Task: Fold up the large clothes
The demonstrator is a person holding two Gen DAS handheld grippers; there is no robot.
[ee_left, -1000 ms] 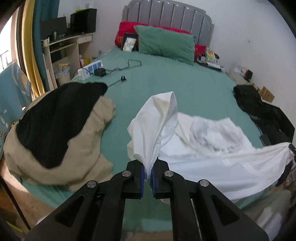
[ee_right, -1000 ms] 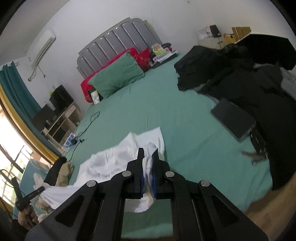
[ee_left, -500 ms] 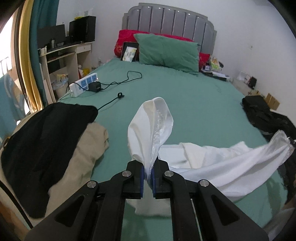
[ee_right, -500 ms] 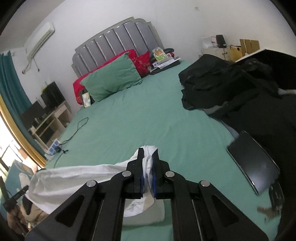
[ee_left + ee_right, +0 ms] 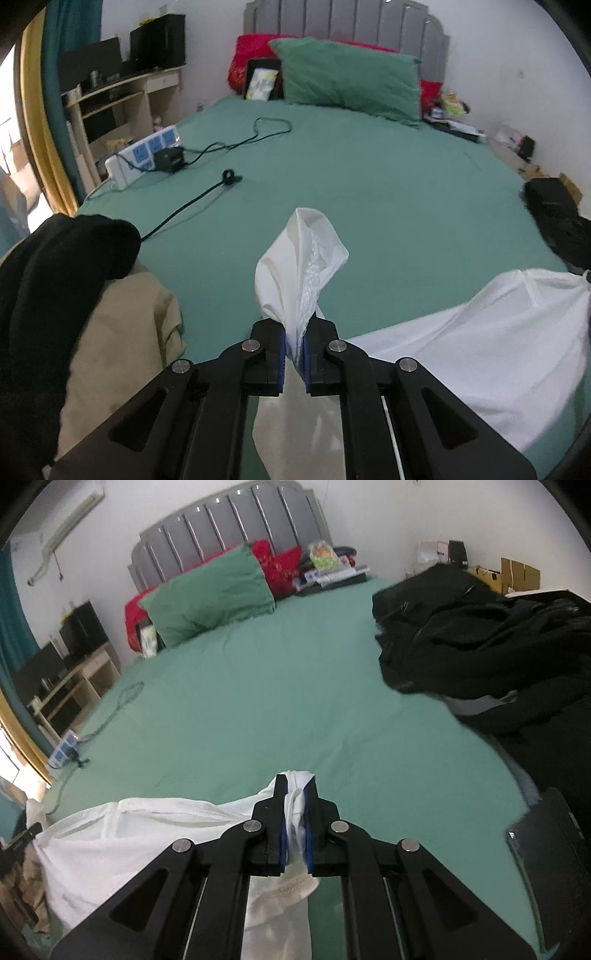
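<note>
- The left tool (image 5: pixel 294 345) is clamped on a bunched corner of the white garment (image 5: pixel 491 332), a tuft of cloth standing up past its tips; the right tool (image 5: pixel 295 821) is clamped the same way on another corner.
- The garment hangs stretched between the two tools, low over the near end of the bed (image 5: pixel 369 184), its span sagging in soft folds.
- It looks thin, light and limp, faintly see-through at the pinched tuft. It should drape where it is laid, slide little on the sheet and crease easily; nothing about it seems fragile.
- Corners or hem edges are likely the best places to hold: a pinch through both layers keeps the span taut, while a mid-cloth pinch would only bunch it.
- Left of the left tool lies a beige garment (image 5: pixel 122 350) with a black garment (image 5: pixel 66 266) on top.
- Mid-bed, the green sheet is open and smooth; a power strip (image 5: pixel 142 157) and a cable (image 5: pixel 236 142) lie at its left edge.
- To the right sit a heap of black clothes (image 5: pixel 480 635) and a dark flat device (image 5: pixel 550 853).
- Farthest are a green pillow (image 5: pixel 351 85), a red pillow (image 5: pixel 255 51), the grey headboard (image 5: pixel 229 528), a desk (image 5: pixel 122 96) and white walls.
</note>
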